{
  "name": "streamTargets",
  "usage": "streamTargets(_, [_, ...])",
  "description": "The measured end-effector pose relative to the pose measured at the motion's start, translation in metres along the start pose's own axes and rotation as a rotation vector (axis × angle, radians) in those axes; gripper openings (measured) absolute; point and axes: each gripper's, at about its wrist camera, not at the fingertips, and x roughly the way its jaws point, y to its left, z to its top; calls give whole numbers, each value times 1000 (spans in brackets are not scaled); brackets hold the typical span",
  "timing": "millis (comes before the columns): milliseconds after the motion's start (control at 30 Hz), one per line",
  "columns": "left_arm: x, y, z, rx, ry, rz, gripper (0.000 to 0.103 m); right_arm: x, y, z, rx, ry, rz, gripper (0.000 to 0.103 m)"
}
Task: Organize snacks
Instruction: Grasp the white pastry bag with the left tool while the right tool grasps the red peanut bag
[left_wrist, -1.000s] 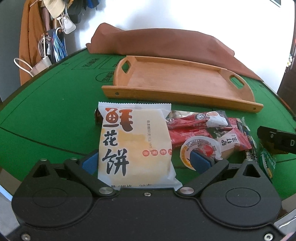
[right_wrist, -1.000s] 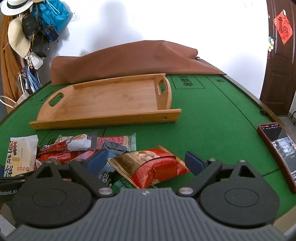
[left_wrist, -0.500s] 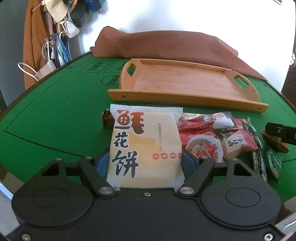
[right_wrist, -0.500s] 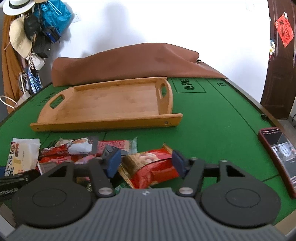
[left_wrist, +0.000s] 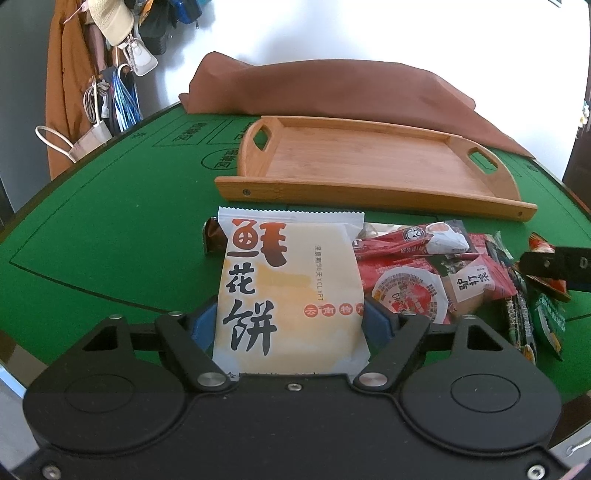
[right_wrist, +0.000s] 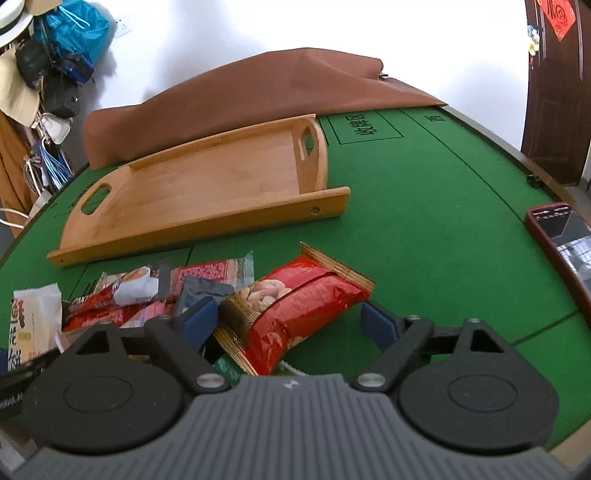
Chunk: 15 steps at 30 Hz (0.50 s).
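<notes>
My left gripper (left_wrist: 290, 321) is shut on a white and yellow flower-cake packet (left_wrist: 288, 280), its blue pads pressed on both sides. My right gripper (right_wrist: 290, 319) stands open around a red nut packet (right_wrist: 295, 310); the left pad is near the packet's edge, the right pad is apart from it. A pile of red and green snack packets (left_wrist: 443, 273) lies to the right of the cake packet, and shows in the right wrist view (right_wrist: 155, 291). An empty wooden tray (left_wrist: 369, 166) sits behind the pile, also in the right wrist view (right_wrist: 207, 192).
The green felt table (left_wrist: 110, 229) carries a brown cloth (left_wrist: 332, 88) behind the tray. A red-cased phone (right_wrist: 561, 240) lies at the right edge. Bags and hats (left_wrist: 118, 55) hang at the far left.
My left gripper closed on the cake packet and moved forward with it. My right gripper narrowed around the red packet, then widened again, and tilted.
</notes>
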Motion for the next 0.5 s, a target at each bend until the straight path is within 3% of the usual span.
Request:
streamTargets(167, [2,3,2,-18,1,5,88,10,0,13,32,17,9,92])
streamTargets(300, [8,1,3,-19,14,14,88,17,-2,21,66,32,18,96])
streamTargets(400, [11,0,1,-17,20,12,86,21,-2,25,83,36,15,99])
streamTargets(500, [13,-1,1,-8,14,14,77,26,-2,28,92,33,4,99])
